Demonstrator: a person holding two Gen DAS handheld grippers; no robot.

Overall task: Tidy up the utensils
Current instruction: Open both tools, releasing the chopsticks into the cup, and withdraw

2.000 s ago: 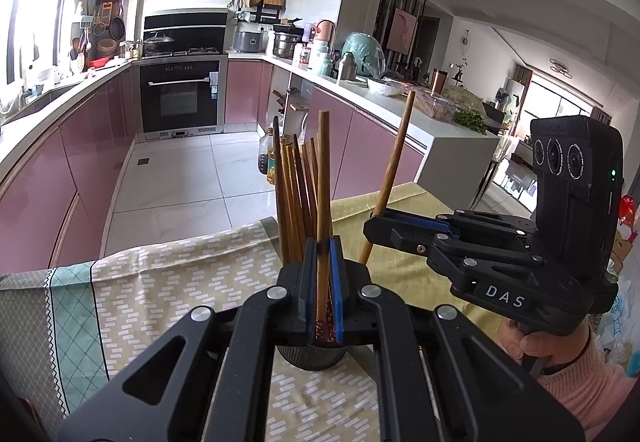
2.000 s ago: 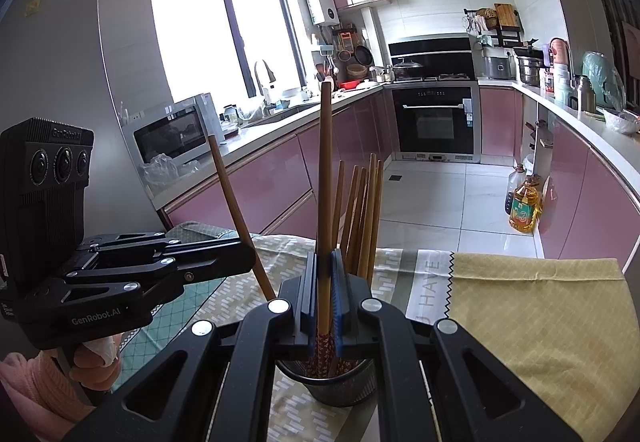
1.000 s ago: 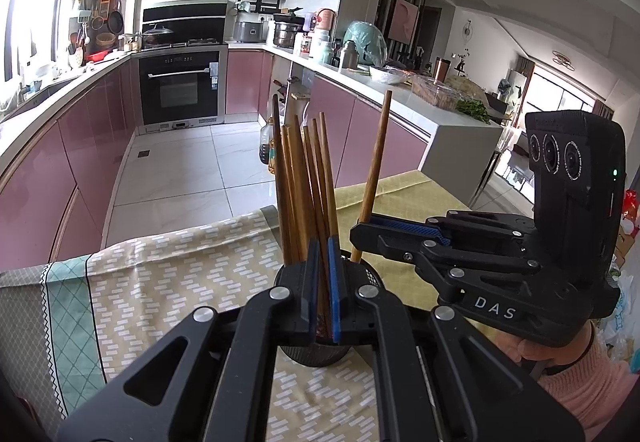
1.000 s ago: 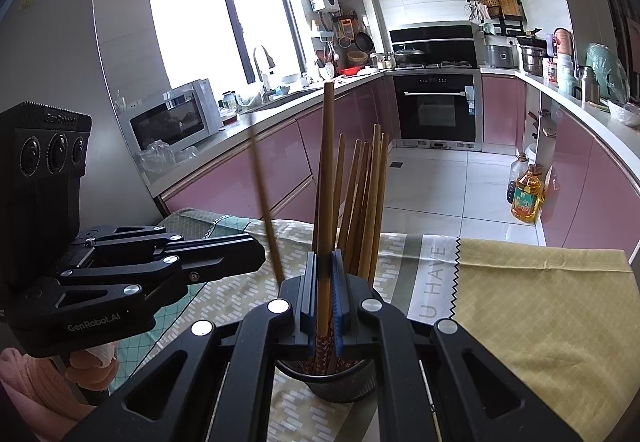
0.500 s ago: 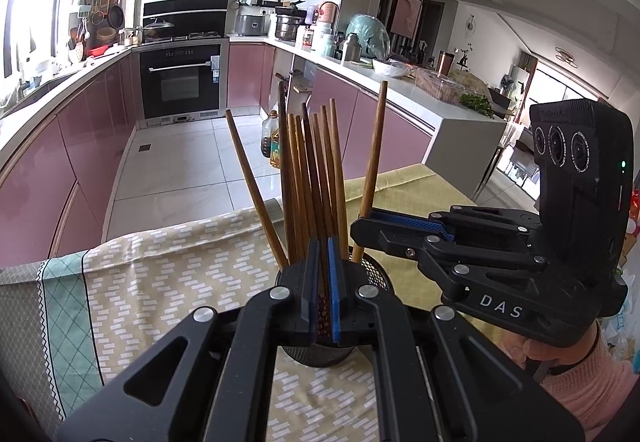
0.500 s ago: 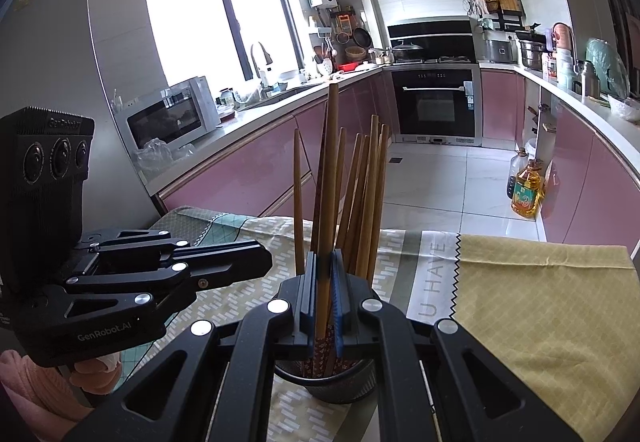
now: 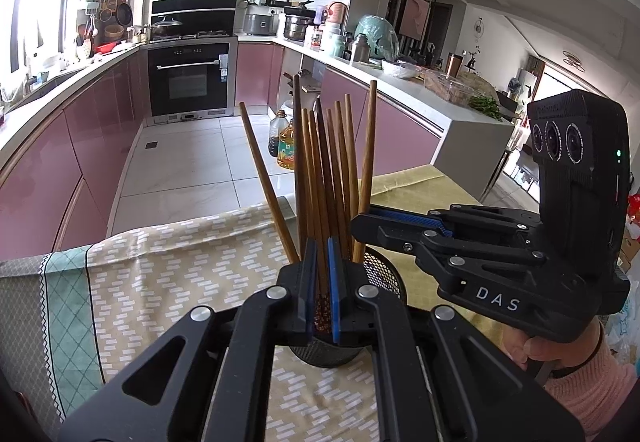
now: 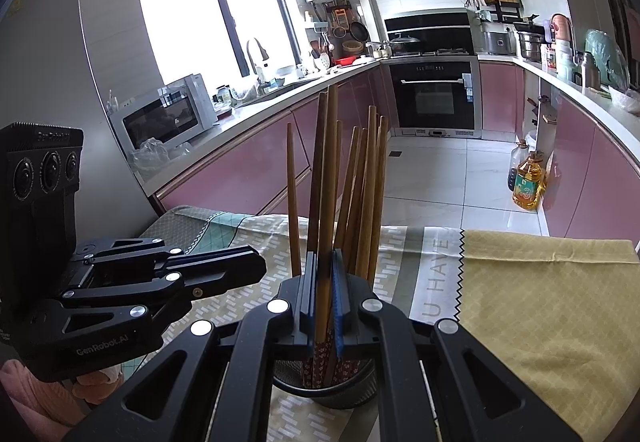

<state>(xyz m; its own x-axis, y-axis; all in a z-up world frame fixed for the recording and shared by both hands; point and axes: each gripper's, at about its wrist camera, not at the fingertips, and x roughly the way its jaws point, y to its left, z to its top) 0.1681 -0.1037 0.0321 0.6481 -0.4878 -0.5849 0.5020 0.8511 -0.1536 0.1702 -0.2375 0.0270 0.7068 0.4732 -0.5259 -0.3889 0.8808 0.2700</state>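
L fingers [image 7: 320, 282] are pressed together in front of my left cam. I see nothing clamped. The brown and red-patterned bits in the slit between the pads look like sticks standing further back in the cup. In the R cam the same fingers come in from the left, tips closed and bare, just beside the cup.

R fingers [image 8: 324, 302] are closed on one long wooden chopstick [image 8: 330, 161]. It runs up between the blue pads, nearly upright, and its top is the highest of the lot. Its patterned lower end is down inside the black mesh cup [image 8: 324, 394]. In the left cam that stick rises at the R fingertips on the right side of the bunch.

The rest of the chopsticks [image 7: 328, 169] stand in the cup as a loose fan, approx upright. One single stick [image 7: 264, 177] leans away to the left, apart from the others at the top, with its foot in the cup.

The cup sits on the tabletop, on a beige brick-pattern cloth [image 7: 180, 274]. A yellow cloth [image 8: 540, 302] lies to the right of it.

A hand [image 7: 532, 350] in a pink sleeve [image 7: 592, 394] grips the handle of the R tool, low right in the left cam.
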